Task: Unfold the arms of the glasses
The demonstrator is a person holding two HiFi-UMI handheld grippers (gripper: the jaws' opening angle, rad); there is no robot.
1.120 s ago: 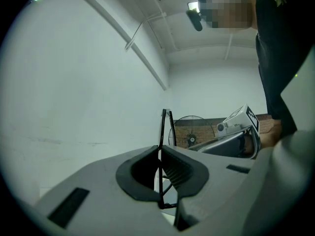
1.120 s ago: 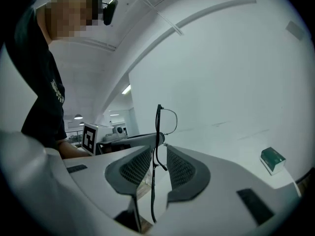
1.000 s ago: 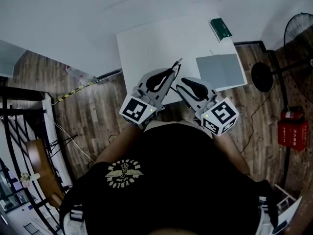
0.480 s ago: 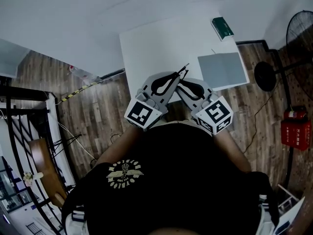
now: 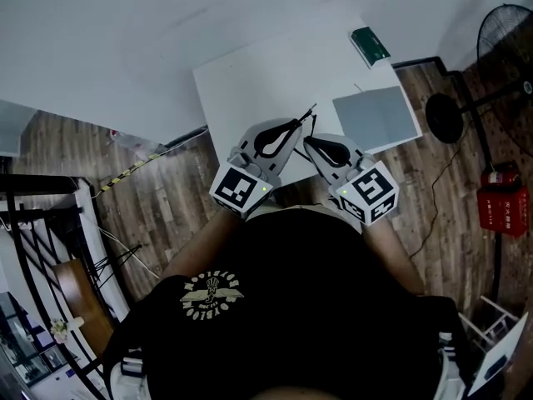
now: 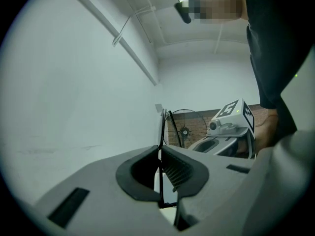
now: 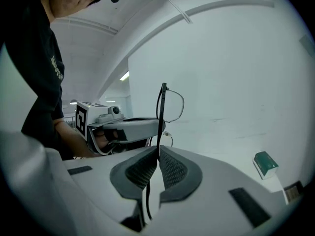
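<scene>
So, above the near edge of your white table, close to the grey mat, your left gripper is clamped on a thin black bit of the glasses. Your right gripper has just been closing its jaws and now pinches one arm, with the glasses in the air between both grippers.

The place reads as a workroom or lab rather than a home. A plain white rectangular table is set against a bare white wall on a dark wood-plank floor. A black pedestal fan is seen at 2 o'clock, a red fire-extinguisher box at 3 o'clock, and black metal racking at 9 o'clock (yellow-and-black striped tape lies nearby). Exposed white conduit is run overhead.
</scene>
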